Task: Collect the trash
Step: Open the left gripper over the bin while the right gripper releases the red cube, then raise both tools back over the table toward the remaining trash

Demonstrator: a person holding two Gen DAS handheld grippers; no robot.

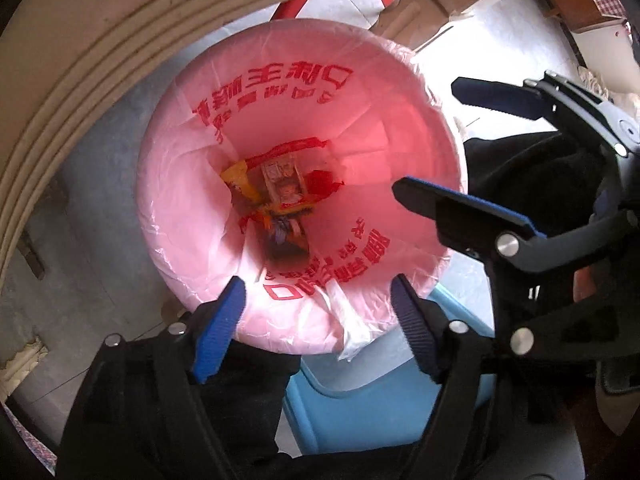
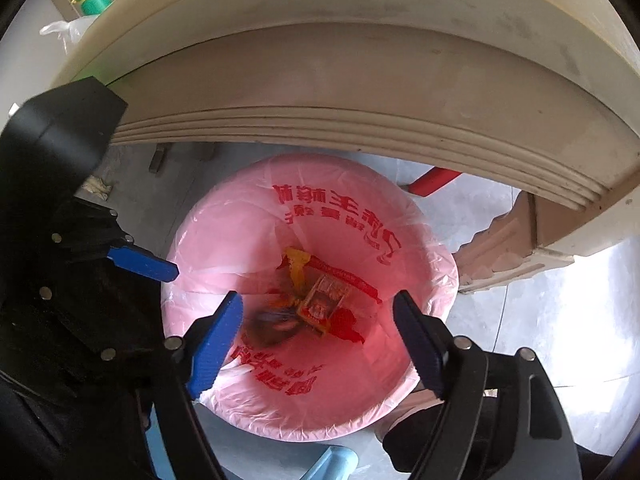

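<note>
Left wrist view, beige round table edge (image 1: 80, 60) arching over the pink-lined bin (image 1: 400, 152), wrappers and small carton (image 1: 280, 188) at its bottom, left gripper (image 1: 318, 304) and right gripper (image 2: 318, 316) both spread, empty, above the bin.

The floor (image 2: 560, 320) was grey and smooth, with thin seams between its tiles. On it stood a round bin (image 2: 440, 264) lined with a pink plastic bag (image 2: 224, 232) that carried red printed characters. The bin stood partly under the rounded edge of a beige tabletop (image 2: 360, 92). Beside the bin, on the same floor, stood a carved beige leg (image 2: 500, 248) of that table and, behind it, a red leg (image 2: 434, 180) of some furniture. A light blue plastic stool (image 1: 360, 392) stood just beside the near side of the bin.
</note>
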